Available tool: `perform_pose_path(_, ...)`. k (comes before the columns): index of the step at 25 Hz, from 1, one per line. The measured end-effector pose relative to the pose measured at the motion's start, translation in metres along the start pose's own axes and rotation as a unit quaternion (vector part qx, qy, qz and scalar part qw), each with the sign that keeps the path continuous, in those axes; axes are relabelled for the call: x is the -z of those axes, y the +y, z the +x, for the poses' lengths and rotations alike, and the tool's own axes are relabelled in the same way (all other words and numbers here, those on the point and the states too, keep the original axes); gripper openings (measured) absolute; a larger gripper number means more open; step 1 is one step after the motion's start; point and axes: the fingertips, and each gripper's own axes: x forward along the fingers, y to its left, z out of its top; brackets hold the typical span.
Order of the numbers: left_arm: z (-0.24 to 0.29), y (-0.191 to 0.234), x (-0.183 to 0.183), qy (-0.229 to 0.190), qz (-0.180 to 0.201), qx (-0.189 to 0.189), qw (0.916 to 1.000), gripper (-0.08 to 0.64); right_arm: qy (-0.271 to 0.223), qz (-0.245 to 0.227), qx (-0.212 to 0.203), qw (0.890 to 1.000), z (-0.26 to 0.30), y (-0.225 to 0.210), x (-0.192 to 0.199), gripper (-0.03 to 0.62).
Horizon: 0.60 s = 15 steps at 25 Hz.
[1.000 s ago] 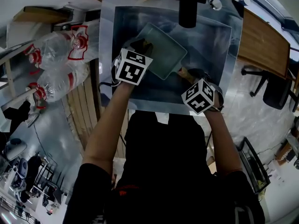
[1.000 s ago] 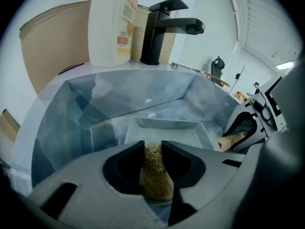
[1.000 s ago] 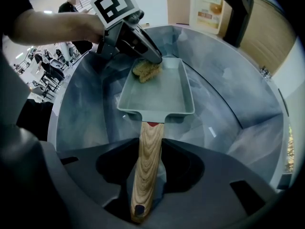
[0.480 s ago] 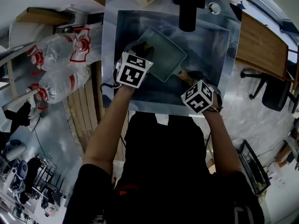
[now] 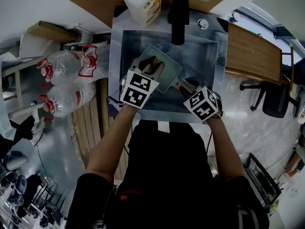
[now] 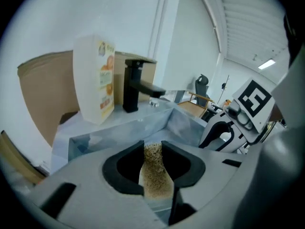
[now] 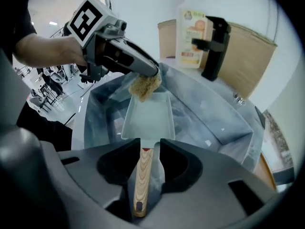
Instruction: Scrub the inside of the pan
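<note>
Landmark: rectangular stainless-steel sink.
- In the sink: pale rectangular metal pan with wooden handle, its handle toward the sink's near right, clamped in the right gripper.
- Over the sink's middle: tan fibrous scrub pad, pinched in the left gripper.
- Behind the sink, centre: black tap.
- Behind the sink, left: white plastic jug.
- Left of the sink: clear plastic water bottles.
- Right of the sink: wooden table.

the white jug is cut by the head view's top edge, its label too small to read. bottom centre of the left gripper view, the scrub pad ends behind the jaws.
</note>
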Motion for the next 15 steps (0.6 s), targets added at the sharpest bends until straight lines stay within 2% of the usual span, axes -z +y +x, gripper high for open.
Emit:
perform_pose_path(6, -0.052, -0.029, -0.056, -0.069, 0.057, 0.009, 0.996, 0.118, -0.073, 0.0, 0.033, 0.997, -0.047, -0.008, -0.028, 0.063)
perform_pose_path(11, -0.091, -0.048, -0.079, -0.112, 0.081, 0.015, 0.9902, 0.118, -0.108, 0.0, 0.056, 0.993, -0.08, -0.009, -0.041, 0.034)
perform_pose_path(15, -0.121, -0.068, -0.095, -0.147, 0.113, 0.029, 0.9823, 0.118, -0.146, -0.001, 0.076, 0.986, -0.109, -0.007, -0.056, 0.017)
